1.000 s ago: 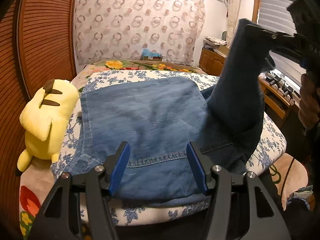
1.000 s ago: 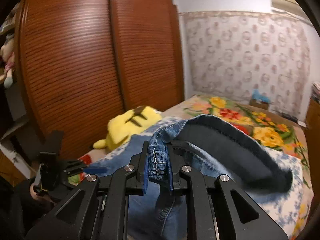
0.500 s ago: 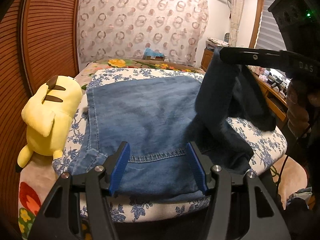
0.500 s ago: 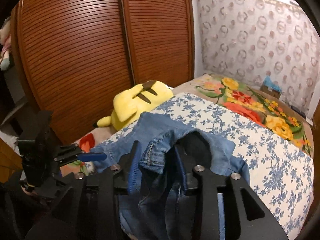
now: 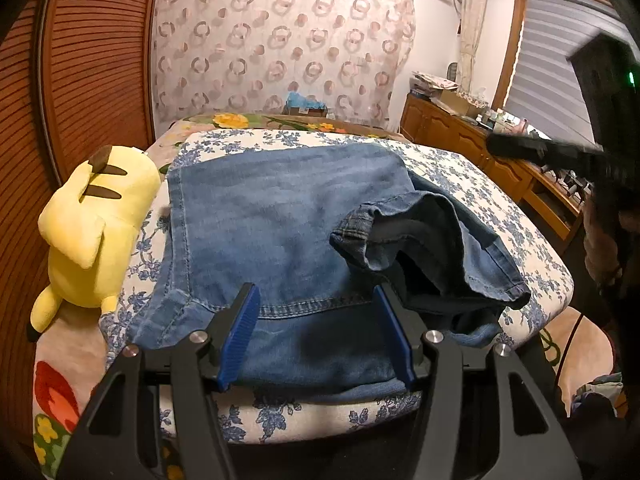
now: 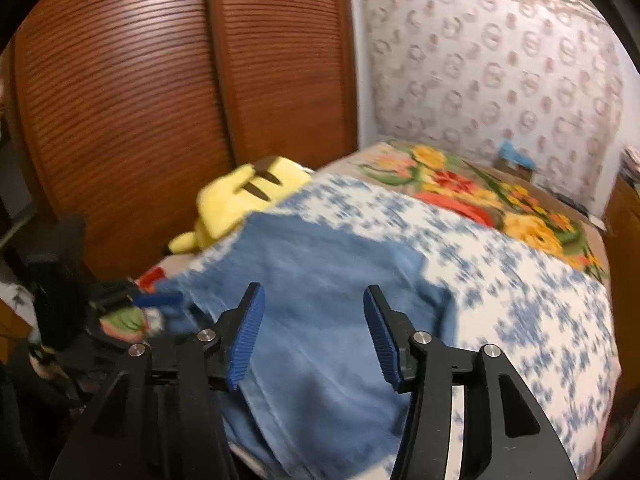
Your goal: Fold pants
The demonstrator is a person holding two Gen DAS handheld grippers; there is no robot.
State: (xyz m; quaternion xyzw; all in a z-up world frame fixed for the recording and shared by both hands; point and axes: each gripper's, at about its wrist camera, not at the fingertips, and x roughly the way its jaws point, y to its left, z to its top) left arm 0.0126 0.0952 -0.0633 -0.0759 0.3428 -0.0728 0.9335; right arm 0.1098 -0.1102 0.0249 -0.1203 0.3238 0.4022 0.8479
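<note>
Left wrist view: we find the jeans [image 5: 280, 220] spread on the blue-flowered cushion [image 5: 472, 168], one leg end lying rumpled toward its right edge. Our left gripper [image 5: 316, 336] hangs parted over the near hem, gripping nothing. Our right gripper [image 6: 312, 336] has just been opening; its jaws stand apart above the denim, empty. A yellow plush toy [image 5: 96, 232] lies by the left edge.

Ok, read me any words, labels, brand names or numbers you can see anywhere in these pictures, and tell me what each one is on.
None can be read.
Blue box at the far end of the bed: its print is too small and blurred.
Papers on the wooden cabinet: too small to read.
Jeans and yellow plush toy: no label or tag in view.
</note>
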